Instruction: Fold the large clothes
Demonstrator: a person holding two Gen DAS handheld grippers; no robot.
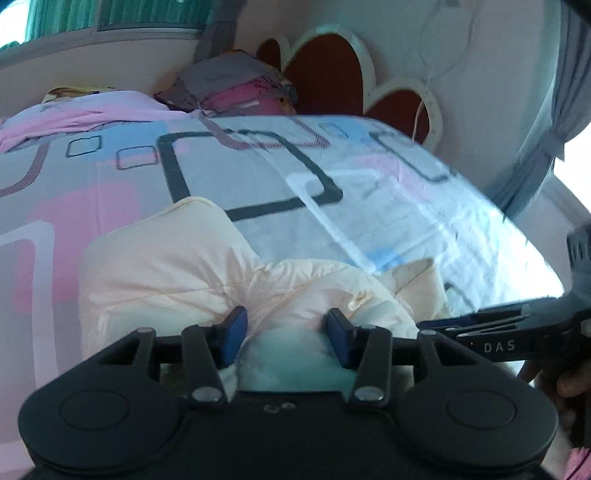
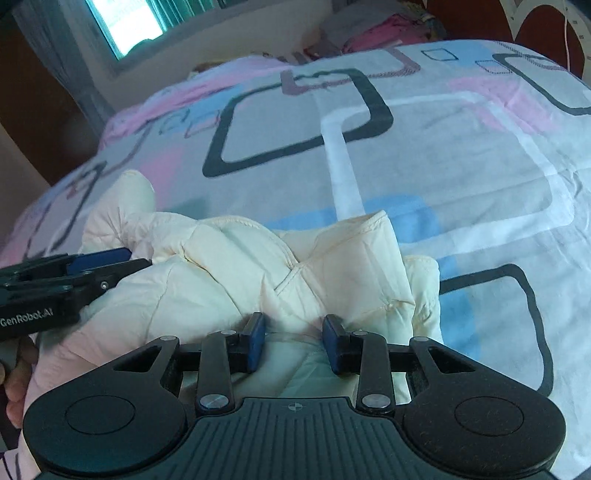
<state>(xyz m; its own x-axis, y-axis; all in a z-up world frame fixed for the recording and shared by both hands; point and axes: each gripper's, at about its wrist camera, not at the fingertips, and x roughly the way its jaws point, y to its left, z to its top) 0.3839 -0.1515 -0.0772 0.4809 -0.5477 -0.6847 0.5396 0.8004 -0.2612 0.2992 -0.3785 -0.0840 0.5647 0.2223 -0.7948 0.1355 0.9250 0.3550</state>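
Cream jacket [image 2: 236, 273] bunched on the bed [image 2: 461, 155]. Left gripper [image 1: 282, 326] and right gripper [image 2: 294, 334], jaws apart, straddle its padding; they should close on matching hem points.

jacket [image 2: 236, 280]: on the bed [image 2: 461, 155], near edge
pillows [image 1: 236, 85]: far end, before the headboard [image 1: 332, 66]
window [image 2: 125, 22]: left, beyond the bed

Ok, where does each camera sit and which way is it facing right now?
Left wrist: on the left gripper, looking along its open fingers over the cream jacket toward the headboard; the right gripper and a hand show at right.
Right wrist: on the right gripper, facing the jacket and window; the left gripper enters at left.
Shared: jacket, bedspread, each other's gripper.
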